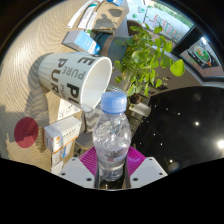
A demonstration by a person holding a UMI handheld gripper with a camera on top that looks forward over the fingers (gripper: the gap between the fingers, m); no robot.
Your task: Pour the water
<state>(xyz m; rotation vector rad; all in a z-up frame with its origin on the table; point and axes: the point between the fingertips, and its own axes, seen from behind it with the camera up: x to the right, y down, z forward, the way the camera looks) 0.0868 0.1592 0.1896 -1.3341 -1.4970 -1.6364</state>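
A clear plastic water bottle (111,135) with a pale blue cap stands between my fingers, and my gripper (111,160) is shut on it; the magenta pads (90,157) press its lower body on both sides. The bottle is lifted and tilted in the view, its cap close under the rim of a white paper cup (70,78) printed "PURE", whose open mouth faces the cap. The cup lies up and to the left of the bottle. I cannot see any water flowing.
A green potted plant (148,58) rises just right of the cup. A dark glossy table (185,125) spreads to the right. White boxes (62,133) and a red round thing (25,132) sit left of the bottle.
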